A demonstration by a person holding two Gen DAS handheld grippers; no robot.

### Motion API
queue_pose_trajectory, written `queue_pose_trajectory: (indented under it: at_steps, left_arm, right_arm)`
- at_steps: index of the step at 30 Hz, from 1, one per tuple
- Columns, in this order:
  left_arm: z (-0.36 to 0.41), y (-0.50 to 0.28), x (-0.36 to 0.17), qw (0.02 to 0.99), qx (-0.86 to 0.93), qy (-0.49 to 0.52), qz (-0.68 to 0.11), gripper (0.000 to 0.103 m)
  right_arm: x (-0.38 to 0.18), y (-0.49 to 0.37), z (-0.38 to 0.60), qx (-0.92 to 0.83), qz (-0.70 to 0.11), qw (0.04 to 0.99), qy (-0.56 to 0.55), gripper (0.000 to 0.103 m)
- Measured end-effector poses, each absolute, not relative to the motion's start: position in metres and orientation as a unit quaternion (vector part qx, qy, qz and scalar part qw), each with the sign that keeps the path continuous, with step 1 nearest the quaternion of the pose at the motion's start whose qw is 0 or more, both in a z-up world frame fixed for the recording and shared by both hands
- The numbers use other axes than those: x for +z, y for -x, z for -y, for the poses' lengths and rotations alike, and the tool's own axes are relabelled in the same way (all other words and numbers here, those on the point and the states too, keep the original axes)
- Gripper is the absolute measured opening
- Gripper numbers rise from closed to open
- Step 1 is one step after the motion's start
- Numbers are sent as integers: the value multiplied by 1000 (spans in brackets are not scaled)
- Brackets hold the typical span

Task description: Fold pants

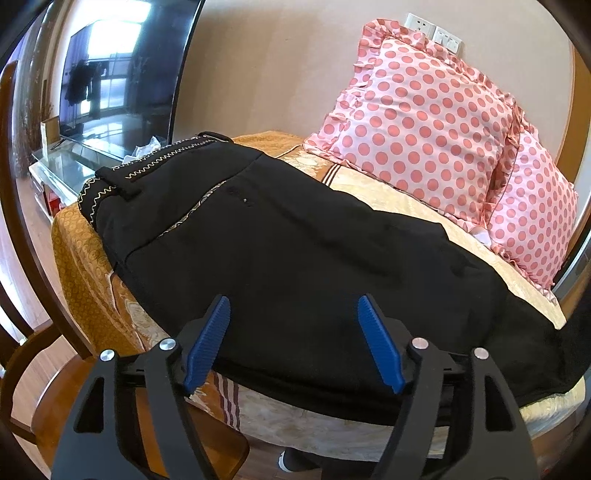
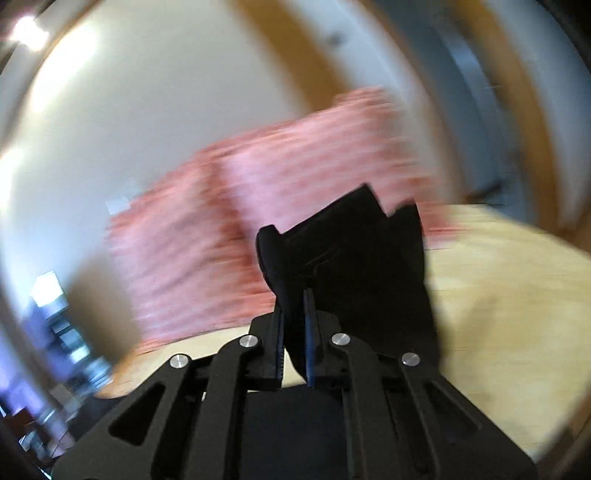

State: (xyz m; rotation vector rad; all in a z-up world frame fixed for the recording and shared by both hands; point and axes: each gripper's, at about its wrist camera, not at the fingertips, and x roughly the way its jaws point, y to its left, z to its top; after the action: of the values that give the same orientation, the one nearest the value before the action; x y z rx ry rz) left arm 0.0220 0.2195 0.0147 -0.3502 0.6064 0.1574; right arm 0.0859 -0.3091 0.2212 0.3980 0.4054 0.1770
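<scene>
Black pants [image 1: 280,240] lie spread across a gold-patterned bed cover [image 1: 376,417], their waistband [image 1: 147,173] with zigzag stitching toward ten o'clock in the left wrist view and the legs running off toward four o'clock. Near the bed's front edge the left gripper [image 1: 293,339] hovers low, pointing along the fabric, its blue-padded fingers [image 1: 207,343] spread wide apart with the dark cloth showing between them; whether the pads touch the cloth cannot be told. Two pink polka-dot pillows [image 1: 428,122] lean against the wall at one to three o'clock, the nearer one overlapping the other. A television [image 1: 122,70] stands on a glass-topped stand [image 1: 62,166] at ten o'clock, and wall switches [image 1: 439,33] show above the pillows at twelve.

From the right wrist camera, the surroundings are heavily motion-blurred. The right gripper [image 2: 294,332] is tilted upward, its jaws pressed together on a bunch of the pants [image 2: 351,258], which stands up from the fingers toward twelve and one o'clock and hangs down at the right. Behind it the pillows appear as a pink smear [image 2: 258,206] from nine to twelve o'clock, and the pale bed surface [image 2: 509,295] spreads at three o'clock.
</scene>
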Motion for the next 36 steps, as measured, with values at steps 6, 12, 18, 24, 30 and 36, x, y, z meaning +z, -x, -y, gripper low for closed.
queue_pose_trajectory:
  at_steps: [6, 12, 18, 24, 30, 36]
  left_arm:
    - [-220, -21, 13, 936, 76, 187, -289, 75]
    - [-225, -19, 13, 935, 64, 203, -284, 75]
    - [-226, -18, 12, 936, 57, 204, -280, 75]
    - [-226, -16, 11, 938, 55, 205, -274, 76]
    - [-232, -10, 16, 935, 44, 218, -275, 77]
    - [-243, 9, 32, 939, 62, 226, -251, 82]
  right_arm:
    - [157, -124, 128, 316, -340, 872, -155, 8]
    - [106, -127, 86, 323, -402, 840, -168, 8]
    - [132, -95, 68, 368, -346, 858, -95, 9]
    - [90, -43, 31, 394, -376, 837, 52, 12]
    - [118, -16, 33, 451, -345, 823, 35, 58]
    - [108, -57, 28, 310, -371, 874, 40, 57]
